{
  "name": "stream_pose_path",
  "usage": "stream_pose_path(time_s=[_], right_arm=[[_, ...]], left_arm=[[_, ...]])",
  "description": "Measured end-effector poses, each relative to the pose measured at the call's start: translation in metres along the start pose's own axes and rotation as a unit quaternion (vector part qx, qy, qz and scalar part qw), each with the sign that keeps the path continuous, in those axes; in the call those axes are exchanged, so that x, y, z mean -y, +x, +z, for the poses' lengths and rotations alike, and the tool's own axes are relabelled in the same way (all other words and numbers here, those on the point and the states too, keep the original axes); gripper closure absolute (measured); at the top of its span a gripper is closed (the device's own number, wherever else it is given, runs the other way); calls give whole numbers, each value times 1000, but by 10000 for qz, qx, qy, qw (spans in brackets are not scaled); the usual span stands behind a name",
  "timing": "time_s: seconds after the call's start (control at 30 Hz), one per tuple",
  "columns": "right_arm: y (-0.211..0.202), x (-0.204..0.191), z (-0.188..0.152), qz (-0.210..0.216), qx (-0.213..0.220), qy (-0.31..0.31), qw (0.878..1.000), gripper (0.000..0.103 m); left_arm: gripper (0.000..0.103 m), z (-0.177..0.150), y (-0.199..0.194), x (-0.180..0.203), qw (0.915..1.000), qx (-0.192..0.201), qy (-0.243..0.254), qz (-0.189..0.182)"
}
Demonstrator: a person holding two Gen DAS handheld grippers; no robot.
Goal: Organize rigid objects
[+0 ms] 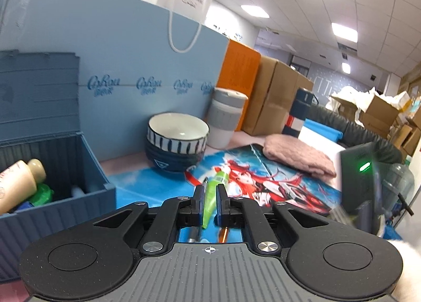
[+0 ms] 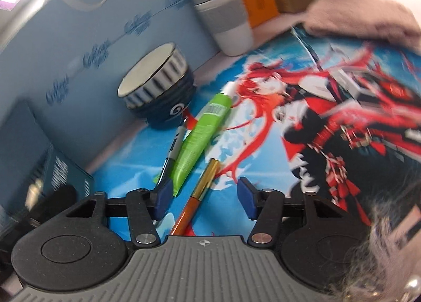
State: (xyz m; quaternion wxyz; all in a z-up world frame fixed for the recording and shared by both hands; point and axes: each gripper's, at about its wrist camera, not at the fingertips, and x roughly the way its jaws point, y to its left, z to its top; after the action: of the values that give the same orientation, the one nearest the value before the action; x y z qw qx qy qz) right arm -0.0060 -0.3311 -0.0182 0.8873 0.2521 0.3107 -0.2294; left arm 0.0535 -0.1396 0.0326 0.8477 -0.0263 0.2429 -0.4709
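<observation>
Tube [image 1: 212, 196], green and light, sits pinched at its flat crimped end between the left tongs [image 1: 210, 196], just above the worktop mat [image 1: 147, 186]. It looks soft-walled and squashy, so the stiffer crimp suits gripping. Right tongs [image 2: 204, 196] stand half open and empty over an orange pen [image 2: 196, 203], thin, stiff, likely slippery.

a green tube [image 2: 204, 134] lies on the printed mat between a black pen [image 2: 175, 142] and an orange pen [image 2: 196, 200].
</observation>
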Motion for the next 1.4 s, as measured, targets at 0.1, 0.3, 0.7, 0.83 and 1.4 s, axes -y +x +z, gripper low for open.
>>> stream_pose_path(time_s=[0.1,0.3,0.7,0.83,1.4], right_arm=[[8,-19,-7,-533,225,-627,9964,64],[7,-25,-13,-410,231,-948,9944,90],[-51,-39,-14,280,1010,-1089,9885,92],[-63,-51,-13,350,1229,-1250,9839,92],[-111,-143,11,1270,2396,-1654,9482,92]], left_arm=[[93,4,-7,-4,9999,121,-82,-62],[88,13,-22,-14,9990,327,-267,-115],[21,28,-70,-63,9899,856,-602,954],[18,29,-83,-88,9803,959,-922,1461],[8,24,-104,-131,9529,623,-1147,2736]])
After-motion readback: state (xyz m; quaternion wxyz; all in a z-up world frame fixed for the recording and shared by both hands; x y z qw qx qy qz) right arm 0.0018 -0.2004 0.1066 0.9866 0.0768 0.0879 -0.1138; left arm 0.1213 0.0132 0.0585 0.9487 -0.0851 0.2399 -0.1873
